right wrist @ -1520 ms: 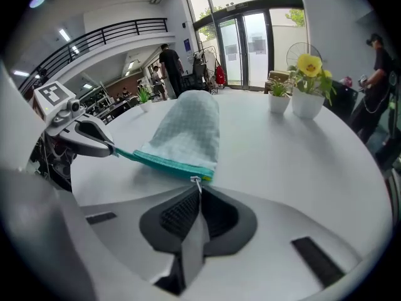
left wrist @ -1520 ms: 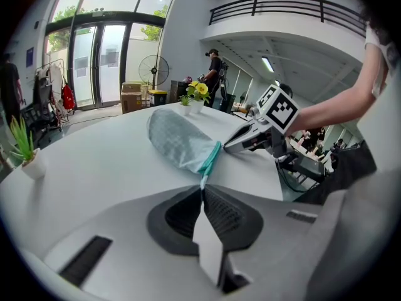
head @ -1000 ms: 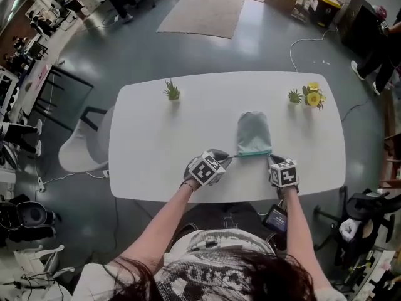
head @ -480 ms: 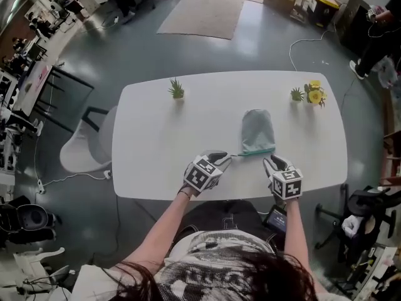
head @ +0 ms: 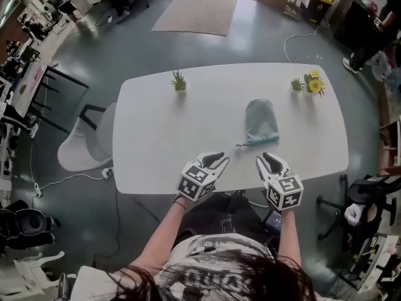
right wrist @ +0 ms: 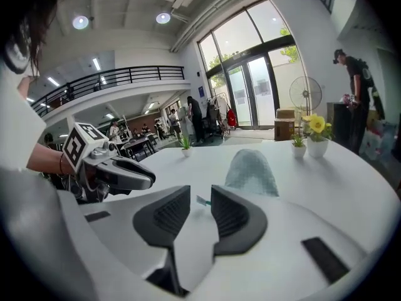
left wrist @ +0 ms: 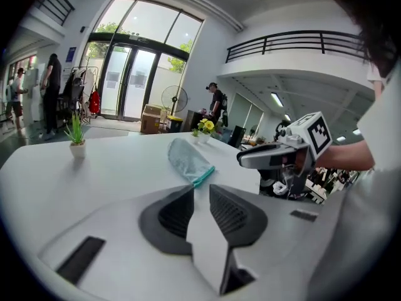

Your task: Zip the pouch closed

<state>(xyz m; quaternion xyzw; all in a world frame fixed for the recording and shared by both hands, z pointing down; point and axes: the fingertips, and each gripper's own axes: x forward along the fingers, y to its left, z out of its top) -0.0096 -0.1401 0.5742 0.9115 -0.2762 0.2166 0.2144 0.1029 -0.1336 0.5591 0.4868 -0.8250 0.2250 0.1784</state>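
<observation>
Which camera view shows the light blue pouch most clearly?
The head view: the whole pouch lies unobstructed, seen from above. The left gripper view shows it whole but foreshortened. In the right gripper view the right tool hides most of its near edge.

A white table [head: 163, 137] carries a small green plant [head: 179, 80] at its far left. At the far right a pot of yellow flowers [head: 315, 84] stands just beside another little plant [head: 295, 84]. A white chair [head: 81, 148] stands left of the table, and a grey rug [head: 197, 14] lies on the floor beyond it.
</observation>
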